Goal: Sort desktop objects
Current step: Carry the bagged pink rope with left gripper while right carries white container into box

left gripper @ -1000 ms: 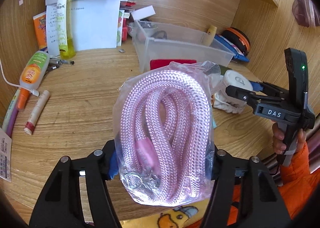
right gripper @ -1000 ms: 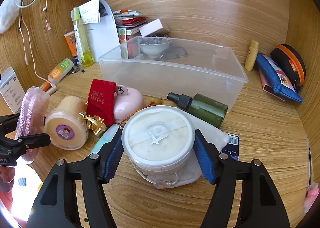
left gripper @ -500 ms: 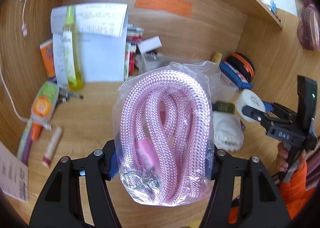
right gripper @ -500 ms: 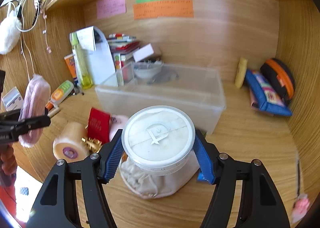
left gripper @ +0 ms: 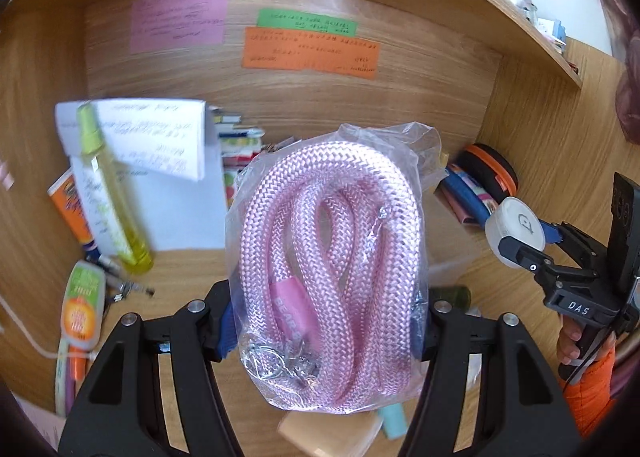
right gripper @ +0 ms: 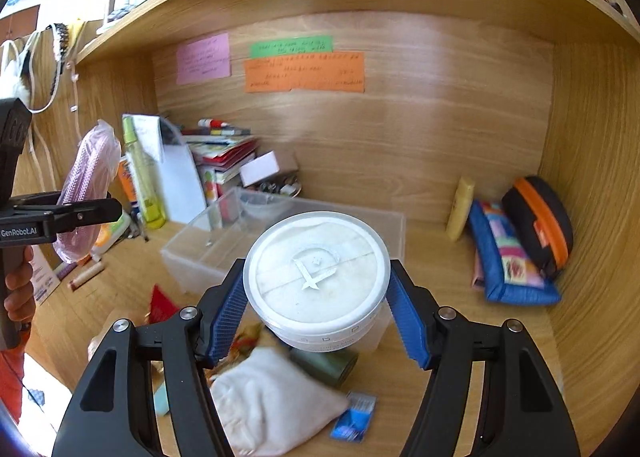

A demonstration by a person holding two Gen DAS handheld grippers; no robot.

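A: Item one: left gripper (left gripper: 324, 321); jaws clamped on the bagged pink rope (left gripper: 332, 269), held in the air above the worktop (left gripper: 188, 269); item two: right gripper (right gripper: 316, 325); jaws clamped on the white round jar (right gripper: 316, 273), raised near the clear bin (right gripper: 208, 253).

B: Hazards?

A: Slick film; I judge the bag could slide from the pads; the jar is pinched at its rim only, so a tilt might drop it onto the white pouch (right gripper: 272, 401) or green bottle (right gripper: 328, 365) below.

Cloth pouch (right gripper: 272, 397) lies before the bin (right gripper: 200, 253); cases (right gripper: 516, 253) right.
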